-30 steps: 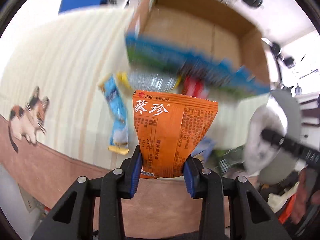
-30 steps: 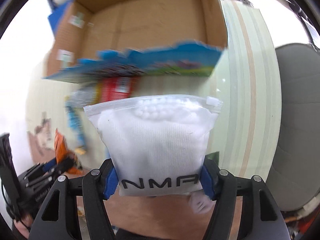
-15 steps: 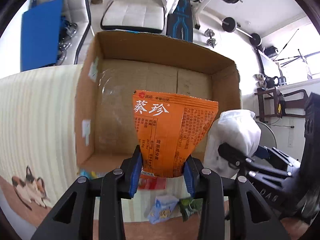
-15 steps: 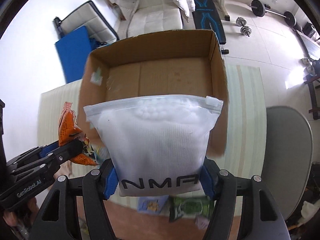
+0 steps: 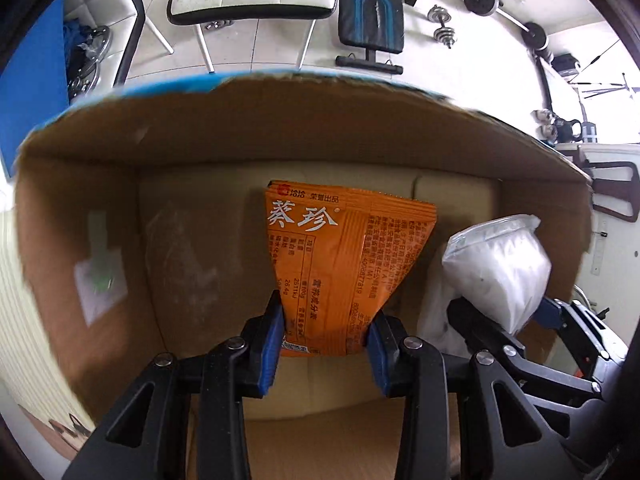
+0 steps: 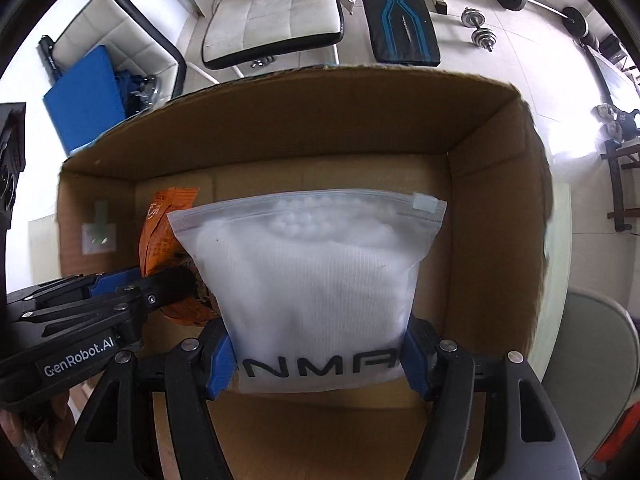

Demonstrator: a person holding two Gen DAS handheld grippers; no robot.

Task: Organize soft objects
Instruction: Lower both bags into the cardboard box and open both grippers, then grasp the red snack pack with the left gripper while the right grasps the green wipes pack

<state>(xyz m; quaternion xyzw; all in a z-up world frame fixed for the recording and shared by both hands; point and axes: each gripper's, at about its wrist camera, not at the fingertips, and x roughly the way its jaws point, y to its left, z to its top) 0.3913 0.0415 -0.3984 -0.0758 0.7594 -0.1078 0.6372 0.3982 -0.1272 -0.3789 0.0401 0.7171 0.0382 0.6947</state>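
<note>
My left gripper (image 5: 325, 332) is shut on an orange snack packet (image 5: 344, 260) and holds it inside the open cardboard box (image 5: 280, 128), above the box floor. My right gripper (image 6: 318, 354) is shut on a white zip bag (image 6: 312, 276) of soft white material marked "NMA", also held inside the box (image 6: 492, 216). In the left wrist view the white bag (image 5: 500, 268) and the right gripper (image 5: 520, 320) are at the right. In the right wrist view the orange packet (image 6: 160, 240) and the left gripper (image 6: 160, 284) are at the left.
The box stands on a striped tablecloth (image 5: 16, 320). Beyond the box are a white chair (image 6: 272, 12), a blue mat (image 6: 84, 96), a black weight bench (image 6: 400, 12) and dumbbells (image 6: 476, 28) on the floor. A grey chair seat (image 6: 588, 380) is at the right.
Both grippers have moved forward and down from above the table into the box, each carrying its bag. The loose snack packets on the table have left the views.
</note>
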